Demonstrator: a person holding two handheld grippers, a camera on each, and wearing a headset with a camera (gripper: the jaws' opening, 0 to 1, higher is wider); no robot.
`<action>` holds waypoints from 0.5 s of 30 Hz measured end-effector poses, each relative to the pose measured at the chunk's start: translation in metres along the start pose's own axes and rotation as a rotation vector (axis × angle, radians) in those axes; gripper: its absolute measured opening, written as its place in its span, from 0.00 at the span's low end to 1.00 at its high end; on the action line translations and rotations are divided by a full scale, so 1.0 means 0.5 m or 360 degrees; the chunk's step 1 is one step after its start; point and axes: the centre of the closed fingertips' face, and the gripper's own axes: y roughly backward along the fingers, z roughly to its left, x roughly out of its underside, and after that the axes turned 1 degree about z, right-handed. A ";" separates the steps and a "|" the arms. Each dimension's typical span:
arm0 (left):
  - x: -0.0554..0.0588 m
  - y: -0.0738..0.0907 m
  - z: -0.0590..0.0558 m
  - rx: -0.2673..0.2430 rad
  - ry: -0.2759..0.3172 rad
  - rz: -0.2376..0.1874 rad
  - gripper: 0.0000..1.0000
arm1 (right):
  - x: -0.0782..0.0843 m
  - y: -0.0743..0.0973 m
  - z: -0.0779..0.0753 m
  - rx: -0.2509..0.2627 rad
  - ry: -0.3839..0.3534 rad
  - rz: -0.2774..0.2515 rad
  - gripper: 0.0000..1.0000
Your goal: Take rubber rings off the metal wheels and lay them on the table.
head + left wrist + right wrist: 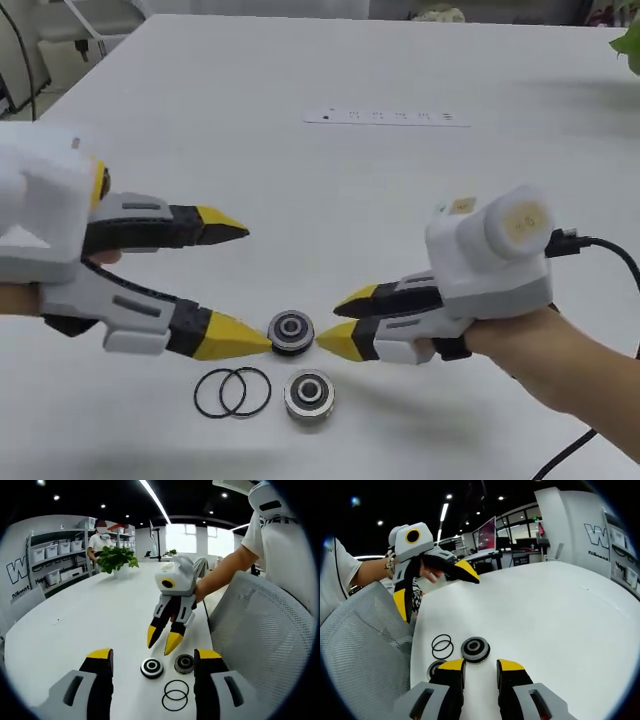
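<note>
The left gripper [250, 287] has its 2 yellow-tipped fingers spread wide and holds nothing. In the head view its lower fingertip [250, 340] lies just left of the dark-rimmed metal wheel [291, 331]; whether it touches the wheel cannot be told. Its upper finger is well clear of that wheel, over the bare white table [400, 200].

2 thin black rubber rings [232, 391] lie flat on the table, overlapping each other, to the near left of the dark-rimmed wheel. That wheel lies flat between the 2 grippers, with a dark outer band around a silver hub. Just on its near side lies a second wheel with a bare silver rim [309, 394], beside the rings.

The right gripper [332, 322] has its fingers only narrowly parted, with nothing between them. Its lower fingertip [328, 343] is just right of the dark-rimmed wheel, apparently apart from it. In the right gripper view, the dark-rimmed wheel [475, 649] sits just ahead of the narrow gap.
</note>
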 end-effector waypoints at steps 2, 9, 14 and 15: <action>0.010 -0.014 0.000 0.0004 -0.0017 0.0033 0.59 | 0.001 -0.002 0.002 -0.0008 0.0010 0.0006 0.22; 0.040 -0.048 0.007 -0.0035 0.0019 0.0064 0.41 | 0.004 -0.012 0.005 -0.0020 0.0038 0.0025 0.23; 0.071 -0.063 0.007 -0.0027 0.0023 0.0143 0.35 | 0.008 -0.018 0.006 -0.0027 0.0043 0.0036 0.22; 0.073 -0.067 0.006 -0.0025 0.0027 0.0148 0.33 | 0.008 -0.018 0.007 -0.0028 0.0045 0.0038 0.22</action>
